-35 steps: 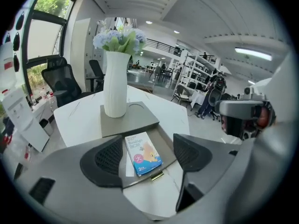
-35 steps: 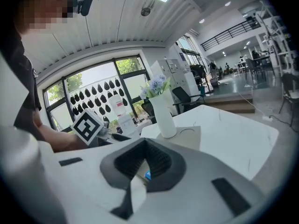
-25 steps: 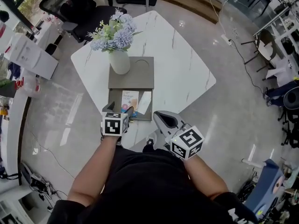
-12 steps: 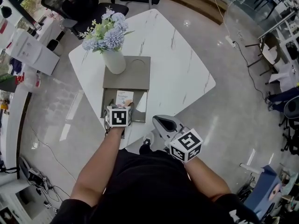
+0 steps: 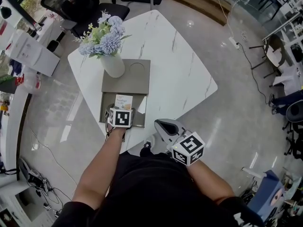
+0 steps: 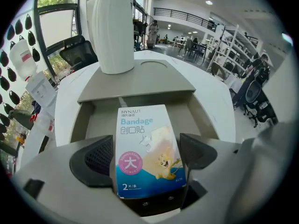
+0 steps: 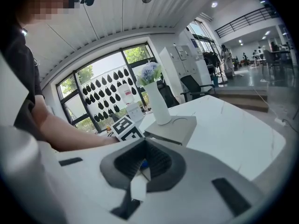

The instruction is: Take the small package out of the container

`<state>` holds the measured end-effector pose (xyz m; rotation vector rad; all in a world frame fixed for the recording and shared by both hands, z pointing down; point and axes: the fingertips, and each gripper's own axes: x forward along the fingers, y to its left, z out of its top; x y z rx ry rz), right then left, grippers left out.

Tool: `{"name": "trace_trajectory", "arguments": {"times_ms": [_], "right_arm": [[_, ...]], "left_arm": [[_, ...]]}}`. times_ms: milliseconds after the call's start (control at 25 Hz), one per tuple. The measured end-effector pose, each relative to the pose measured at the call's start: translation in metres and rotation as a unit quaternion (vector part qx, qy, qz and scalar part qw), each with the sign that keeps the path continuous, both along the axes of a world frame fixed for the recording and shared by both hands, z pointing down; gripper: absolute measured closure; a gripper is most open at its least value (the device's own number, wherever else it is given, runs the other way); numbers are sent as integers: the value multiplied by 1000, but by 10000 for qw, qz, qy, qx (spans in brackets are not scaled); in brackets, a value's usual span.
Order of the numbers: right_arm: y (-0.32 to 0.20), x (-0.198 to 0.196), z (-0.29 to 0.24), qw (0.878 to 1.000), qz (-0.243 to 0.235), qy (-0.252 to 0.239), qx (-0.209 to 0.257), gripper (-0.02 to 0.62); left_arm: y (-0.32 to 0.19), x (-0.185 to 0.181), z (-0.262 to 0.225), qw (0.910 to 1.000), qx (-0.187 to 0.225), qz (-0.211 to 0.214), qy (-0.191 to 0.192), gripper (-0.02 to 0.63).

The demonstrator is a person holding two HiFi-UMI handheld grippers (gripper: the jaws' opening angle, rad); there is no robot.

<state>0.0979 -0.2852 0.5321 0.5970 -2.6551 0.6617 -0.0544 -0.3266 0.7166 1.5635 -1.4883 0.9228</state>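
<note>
The task was not yet done. The small package [image 6: 142, 125], a flat box of bandages, lay in the open compartment of the grey container [image 5: 102, 111], in the half that was closer to the near edge of the table [image 5: 180, 70]. The covered half, toward the far edge, carried a white vase [image 5: 112, 66] with flowers.

The left gripper [image 6: 147, 154] was in the compartment with the package between its jaws. The jaws were opening and stood wide apart, one pad just beside each long side of the box. I judged that they did not press on it, so gripping and lifting out were both left to do.

The left arm reached forward over the near edge of the table, with the gripper pointed along the container toward the vase. The right gripper [image 5: 165, 125] was held back, off the near edge of the table and close to the person's body, with its jaws together.
</note>
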Motion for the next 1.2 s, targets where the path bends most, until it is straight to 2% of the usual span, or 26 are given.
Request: {"name": "trace_trajectory", "arguments": {"times_ms": [120,320,440,640,800,960,1200], "right_arm": [[0,-2,0,10000,-53,-9,-16,601],[1,-4,-1,9999,-100,-33,-15,601],[0,-2,0,10000,-63,-38,-23,601],[-2,3,-4,10000,49,-67,-30,601],[-3,-1,-6,9998,127,-145,-28,601],[-3,-13,-10,9997,125,-201,48,601],[-5,-32,-34,9987,285,-273,325,601]], "left_arm": [[2,1,5,9997,-211,74,-87,173],[3,1,9,9984,-544,24,117,175],[3,-2,7,9981,-571,81,212,175],[10,1,-10,9972,-561,-72,483,176],[5,4,-37,9989,-205,246,353,176],[0,1,-66,9981,341,466,233,176],[-4,-18,-131,9896,1328,556,-39,178]]}}
